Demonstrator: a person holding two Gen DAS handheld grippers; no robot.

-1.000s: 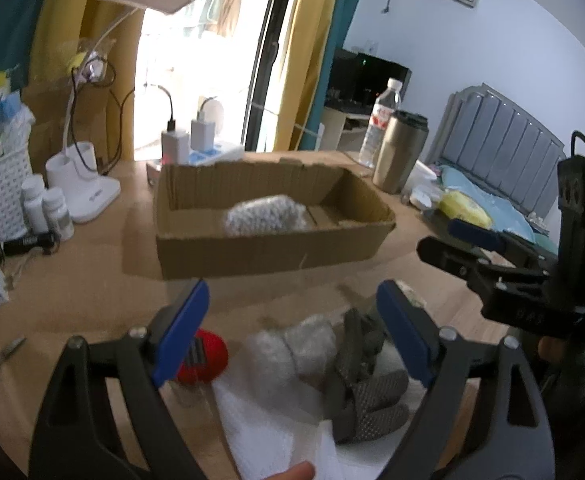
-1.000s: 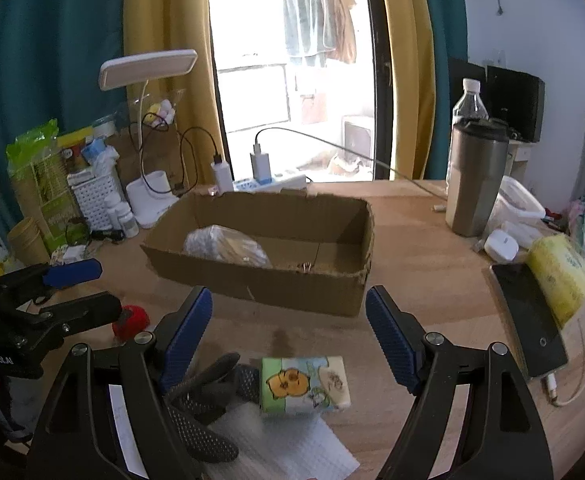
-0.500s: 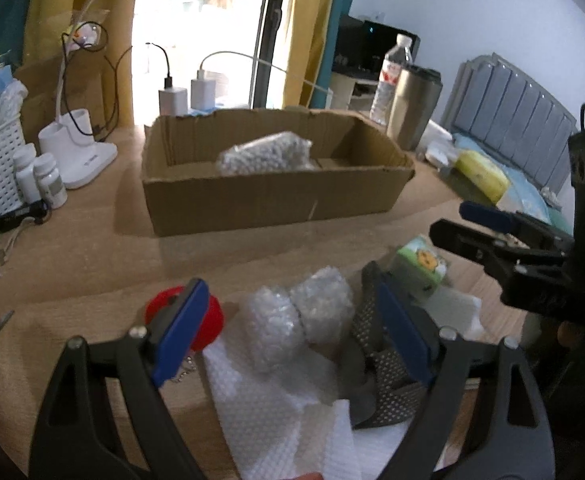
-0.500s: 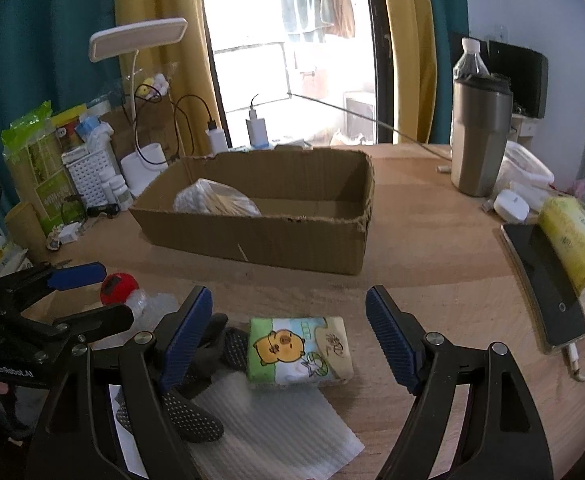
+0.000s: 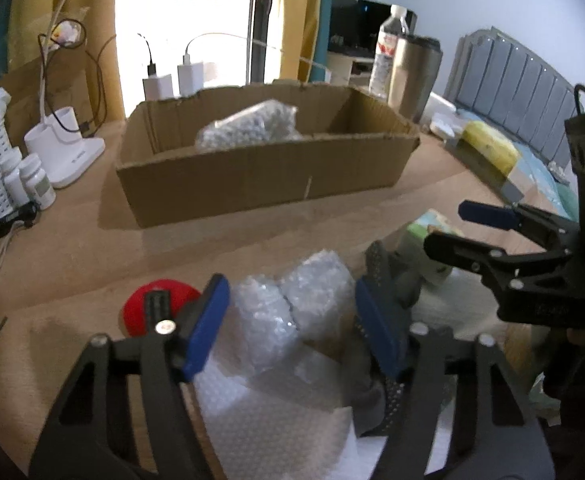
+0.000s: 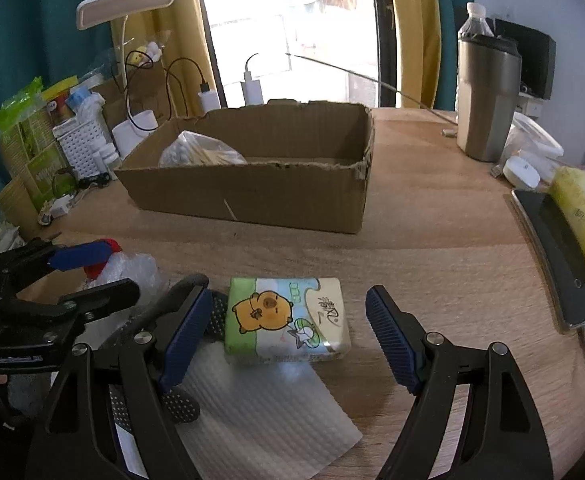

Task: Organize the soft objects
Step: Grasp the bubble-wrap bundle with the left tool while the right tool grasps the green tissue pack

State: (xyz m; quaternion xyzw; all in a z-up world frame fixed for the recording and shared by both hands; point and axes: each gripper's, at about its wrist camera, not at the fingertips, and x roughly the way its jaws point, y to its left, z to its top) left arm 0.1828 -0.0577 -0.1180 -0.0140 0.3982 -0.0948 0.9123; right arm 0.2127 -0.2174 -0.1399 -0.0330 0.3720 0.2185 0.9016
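Note:
An open cardboard box [image 5: 252, 176] [image 6: 276, 196] stands mid-table with a clear bag of soft stuff [image 5: 248, 126] [image 6: 200, 152] inside. My left gripper [image 5: 292, 320] is open, its jaws on either side of a bubble-wrap bundle [image 5: 292, 312] that lies on a white foam sheet [image 5: 276, 412]. A grey dotted glove [image 5: 388, 280] lies just right of it. My right gripper [image 6: 288, 320] is open, jaws on either side of a tissue pack with a cartoon capybara [image 6: 286, 316]. The left gripper also shows in the right wrist view [image 6: 88, 276].
A red ball [image 5: 156, 304] lies left of the bubble wrap. A steel tumbler [image 6: 486, 96], water bottle [image 6: 474, 20], phone [image 6: 552, 256] and yellow pack [image 6: 584, 208] are at the right. A desk lamp [image 6: 128, 4], white basket [image 6: 82, 148], pill bottles [image 5: 32, 180] and chargers [image 5: 172, 80] are at the left and back.
Both grippers have come lower and closer to the table. The left now straddles the bubble wrap, the right straddles the tissue pack. Both stay open.

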